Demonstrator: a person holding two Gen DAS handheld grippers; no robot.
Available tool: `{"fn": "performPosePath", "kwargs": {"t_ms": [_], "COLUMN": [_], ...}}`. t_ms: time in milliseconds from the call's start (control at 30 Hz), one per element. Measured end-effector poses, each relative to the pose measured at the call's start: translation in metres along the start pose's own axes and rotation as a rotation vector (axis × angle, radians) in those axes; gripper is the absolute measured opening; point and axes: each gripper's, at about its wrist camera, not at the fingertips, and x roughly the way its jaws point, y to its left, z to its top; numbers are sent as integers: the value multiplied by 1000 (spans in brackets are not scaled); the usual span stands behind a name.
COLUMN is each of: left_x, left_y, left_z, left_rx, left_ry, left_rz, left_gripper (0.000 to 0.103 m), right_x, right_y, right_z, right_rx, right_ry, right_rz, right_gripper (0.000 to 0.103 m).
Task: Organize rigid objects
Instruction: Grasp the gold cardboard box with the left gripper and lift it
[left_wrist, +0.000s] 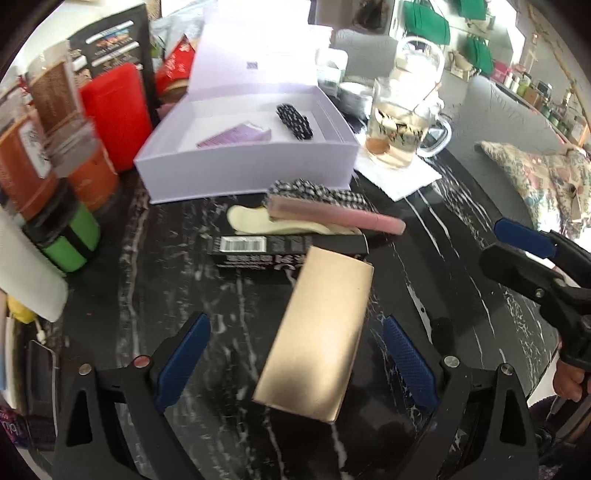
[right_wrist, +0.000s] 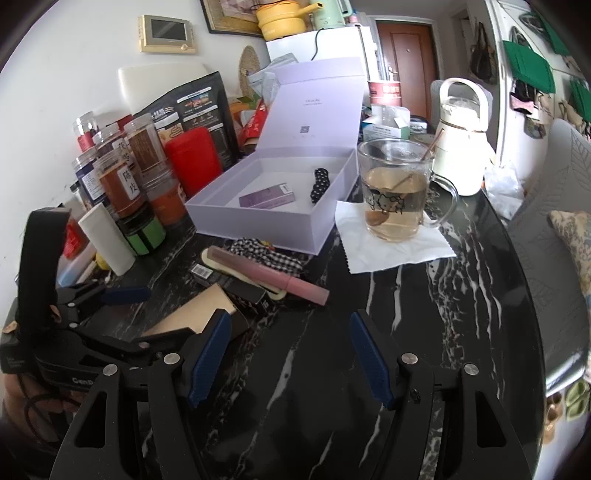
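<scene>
Evidently, the left tongs (left_wrist: 295, 362) are being held released, straddling the gold case (left_wrist: 317, 336), which is lying flat in front of the lavender box (left_wrist: 243, 170). Stiff, slick and light by judgement, it is best pinched across its long edges. The right tongs (right_wrist: 291, 358) are gaping, holding nothing.

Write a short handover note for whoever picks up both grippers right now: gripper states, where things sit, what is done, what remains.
Left gripper: open, straddling the gold box without gripping it.
Right gripper: open, empty, above bare table.
Done: the lilac box already holds a purple box and a black dotted clip.
Left: gold box, black carton, pink comb, cream piece and checked scrunchie lie piled in front of the lilac box.
Mind the tea glass beside it.
</scene>
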Motion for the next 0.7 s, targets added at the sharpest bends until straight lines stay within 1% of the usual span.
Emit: {"fn": "performPosePath", "kwargs": {"t_ms": [167, 233, 267, 300, 367, 433, 533, 633, 700], "left_x": [18, 21, 22, 23, 23, 20, 15, 10, 6], "left_y": [1, 2, 2, 2, 4, 7, 8, 17, 24], "left_z": [-1, -3, -4, -5, -7, -9, -16, -24, -28], "left_rx": [-47, -52, -50, -45, -57, -66, -63, -97, -120], "left_ry": [40, 42, 43, 50, 56, 47, 38, 43, 44], "left_rz": [-27, -17, -7, 2, -1, 6, 14, 10, 24], "left_gripper": [96, 90, 77, 72, 49, 46, 46, 46, 46], "right_x": [4, 6, 7, 9, 14, 20, 28, 36, 43], "right_y": [-6, -7, -8, -8, -8, -7, -5, -4, -1], "right_z": [0, 0, 1, 1, 1, 1, 3, 6, 9], "right_rx": [13, 14, 15, 14, 13, 8, -5, -27, -46], "right_ry": [15, 20, 22, 24, 35, 50, 63, 72, 80], "right_rz": [-13, -18, -19, -19, -17, -16, -15, -21, -20], "right_gripper": [68, 68, 68, 68, 68, 68, 68, 68, 68]}}
